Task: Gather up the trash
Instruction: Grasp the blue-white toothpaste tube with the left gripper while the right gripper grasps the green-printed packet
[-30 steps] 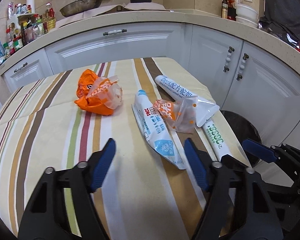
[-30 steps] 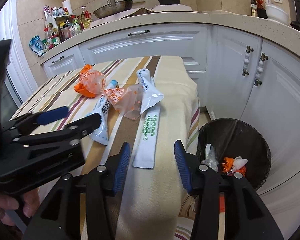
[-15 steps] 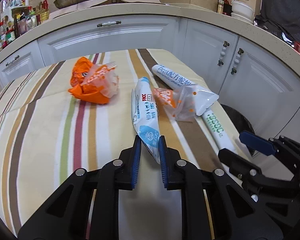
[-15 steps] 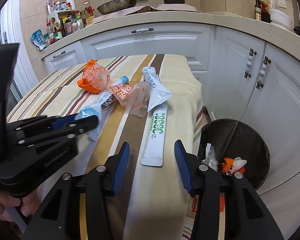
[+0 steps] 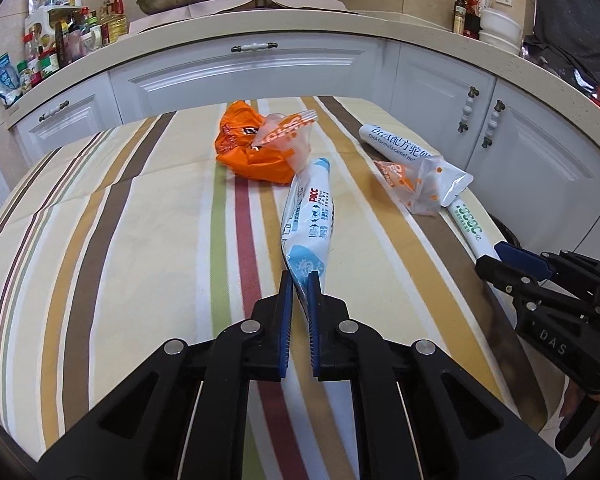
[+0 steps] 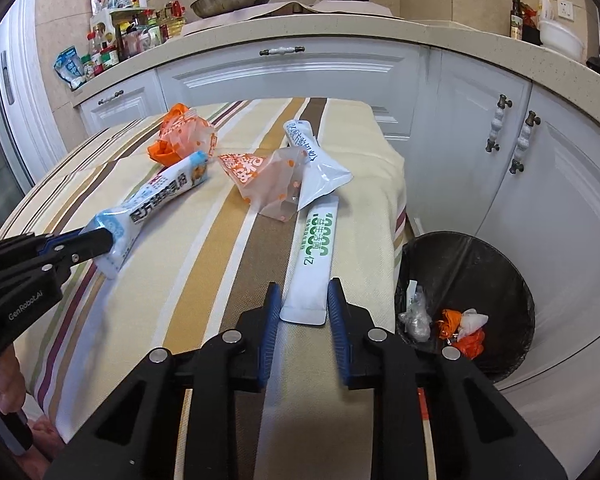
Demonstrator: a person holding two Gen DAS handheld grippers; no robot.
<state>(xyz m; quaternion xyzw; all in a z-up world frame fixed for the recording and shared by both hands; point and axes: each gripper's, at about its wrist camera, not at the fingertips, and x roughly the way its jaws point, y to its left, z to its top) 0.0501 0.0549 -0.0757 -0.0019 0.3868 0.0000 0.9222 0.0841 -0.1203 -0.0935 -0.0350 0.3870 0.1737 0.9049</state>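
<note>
Left wrist view: the left gripper (image 5: 300,290) is clenched on the near end of the blue-and-white sachet (image 5: 310,216), which lies lengthwise on the striped tablecloth (image 5: 140,220). Its far end is beside the crumpled orange wrapper (image 5: 256,152).

Right wrist view: the right gripper (image 6: 302,300) has jaws parted, straddling the near end of the white sachet with green print (image 6: 314,256) without gripping it. The black trash bin (image 6: 480,268) stands beside the table.

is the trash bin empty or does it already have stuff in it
Not empty: the black bin holds crumpled orange and white wrappers and clear plastic at its bottom.
</note>
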